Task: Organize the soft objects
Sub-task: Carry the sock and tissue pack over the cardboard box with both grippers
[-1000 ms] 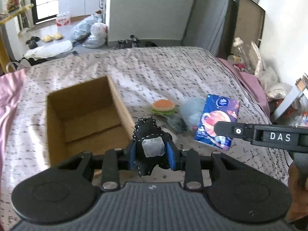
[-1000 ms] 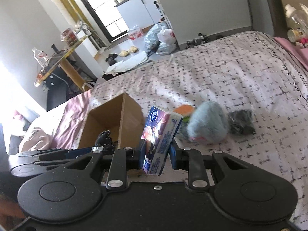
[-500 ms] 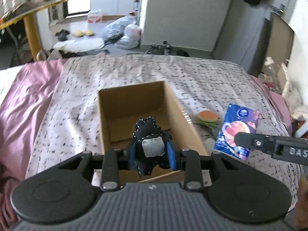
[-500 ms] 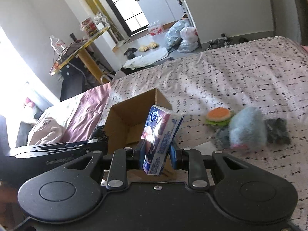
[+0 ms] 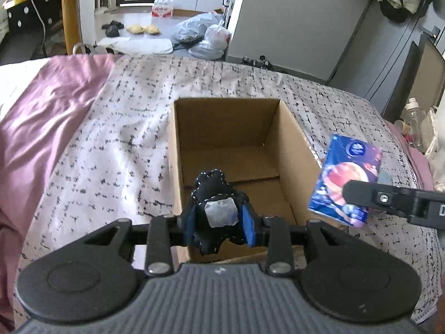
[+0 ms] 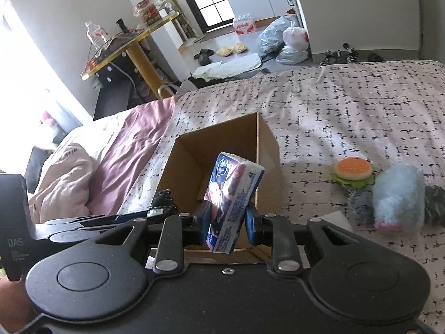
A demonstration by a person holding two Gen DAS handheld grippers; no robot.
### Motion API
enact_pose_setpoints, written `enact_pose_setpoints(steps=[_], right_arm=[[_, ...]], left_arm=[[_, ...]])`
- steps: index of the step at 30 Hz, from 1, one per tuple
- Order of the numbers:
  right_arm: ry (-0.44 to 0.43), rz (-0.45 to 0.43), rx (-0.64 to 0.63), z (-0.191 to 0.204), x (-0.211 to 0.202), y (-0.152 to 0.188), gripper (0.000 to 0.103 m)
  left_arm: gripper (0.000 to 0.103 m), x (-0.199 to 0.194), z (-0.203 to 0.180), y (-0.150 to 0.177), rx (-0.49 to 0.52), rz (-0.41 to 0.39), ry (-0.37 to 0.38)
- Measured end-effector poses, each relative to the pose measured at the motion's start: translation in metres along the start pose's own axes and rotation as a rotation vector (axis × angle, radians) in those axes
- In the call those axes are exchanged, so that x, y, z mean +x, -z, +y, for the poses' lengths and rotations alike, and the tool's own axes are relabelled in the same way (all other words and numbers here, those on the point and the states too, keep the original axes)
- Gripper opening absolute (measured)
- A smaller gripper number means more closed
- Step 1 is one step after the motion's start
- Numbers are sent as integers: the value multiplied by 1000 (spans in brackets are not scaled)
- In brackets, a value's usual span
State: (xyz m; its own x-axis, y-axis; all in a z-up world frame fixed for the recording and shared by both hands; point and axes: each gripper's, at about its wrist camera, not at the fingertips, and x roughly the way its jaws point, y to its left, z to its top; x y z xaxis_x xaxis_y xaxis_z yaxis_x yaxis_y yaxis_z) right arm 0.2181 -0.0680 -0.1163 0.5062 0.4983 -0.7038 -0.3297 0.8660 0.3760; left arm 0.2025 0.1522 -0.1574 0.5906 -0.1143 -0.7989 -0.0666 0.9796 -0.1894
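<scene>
My left gripper [image 5: 219, 225] is shut on a black stitched plush toy [image 5: 215, 200] with a grey patch, held over the near edge of the open cardboard box [image 5: 294, 150]. My right gripper [image 6: 226, 222] is shut on a blue tissue pack [image 6: 230, 200], held at the near right side of the box [image 6: 267, 153]. The pack also shows in the left wrist view [image 5: 347, 183], just right of the box. A burger toy [image 6: 352, 170], a light blue plush [image 6: 397, 194] and a grey plush [image 6: 361, 204] lie on the bed to the right.
The box stands on a white bedspread with black marks [image 5: 116, 150]. A pink blanket [image 5: 36, 128] and a pillow [image 6: 61, 178] lie to the left. A dark soft item [image 6: 435, 203] lies at the right edge. The bed's far edge meets the floor, with bags [image 5: 203, 39] there.
Both grippers have moved left with their loads. The box now lies straight ahead under the black plush, and the tissue pack is closer to the box's right wall.
</scene>
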Motion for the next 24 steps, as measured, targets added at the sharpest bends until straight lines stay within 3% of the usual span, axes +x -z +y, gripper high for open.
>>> enact_pose_setpoints(steps=[9,18,24], right_arm=[[-5,51,-8,11,21,6,26],[-17,77,-17,16,28,7,21],[-46,95,43,7,36,6,20]], left_arm=[[37,5,1,2,43,8,-20],[44,-5,5,1,-30,16,-4],[63,-28,-1,-5,-79,-48,14]])
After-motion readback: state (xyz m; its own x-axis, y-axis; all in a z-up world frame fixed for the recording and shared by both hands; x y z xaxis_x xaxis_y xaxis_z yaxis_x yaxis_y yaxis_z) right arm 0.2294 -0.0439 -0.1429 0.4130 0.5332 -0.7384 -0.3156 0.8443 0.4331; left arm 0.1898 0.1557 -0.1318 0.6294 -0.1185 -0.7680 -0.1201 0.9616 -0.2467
